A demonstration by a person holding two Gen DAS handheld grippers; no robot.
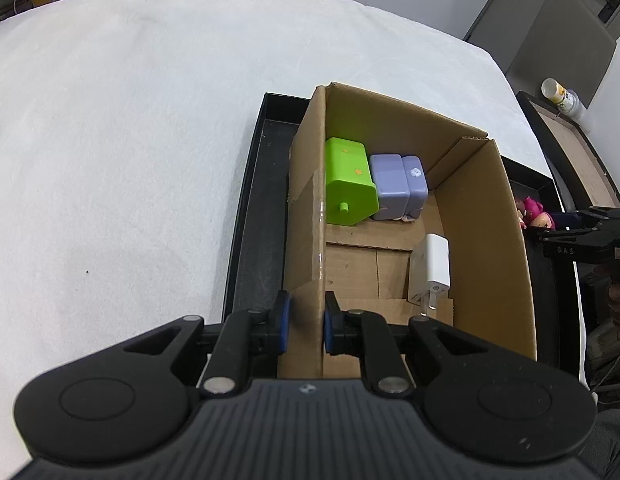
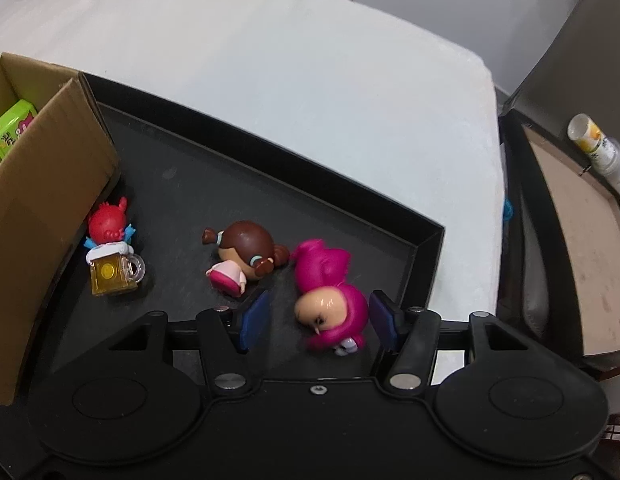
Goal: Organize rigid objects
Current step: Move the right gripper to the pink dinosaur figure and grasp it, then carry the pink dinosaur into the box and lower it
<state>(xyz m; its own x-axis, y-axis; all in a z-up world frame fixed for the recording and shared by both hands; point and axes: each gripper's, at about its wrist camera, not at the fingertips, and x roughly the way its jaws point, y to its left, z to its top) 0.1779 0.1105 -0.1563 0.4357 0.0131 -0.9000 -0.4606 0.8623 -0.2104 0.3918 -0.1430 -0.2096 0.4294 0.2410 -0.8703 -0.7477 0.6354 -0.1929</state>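
In the left wrist view a cardboard box point(image 1: 489, 248) stands in a black tray point(image 1: 250, 220). It holds a green block toy point(image 1: 347, 182), a lilac block toy point(image 1: 397, 186) and a white charger point(image 1: 433, 270). My left gripper point(image 1: 306, 320) is shut on the box's left wall. In the right wrist view my right gripper point(image 2: 315, 320) is open around a pink figure point(image 2: 329, 292) lying in the tray point(image 2: 230, 168). A brown-haired doll point(image 2: 246, 256) and a red figure on a beer mug point(image 2: 110, 256) lie to its left. The right gripper also shows in the left wrist view point(image 1: 577, 236).
The tray sits on a white cloth-covered table point(image 1: 130, 140). A framed board point(image 2: 577, 248) with a small bottle point(image 2: 593, 140) stands off the table's right edge. The box's right wall point(image 2: 42, 184) is close to the left of the red figure.
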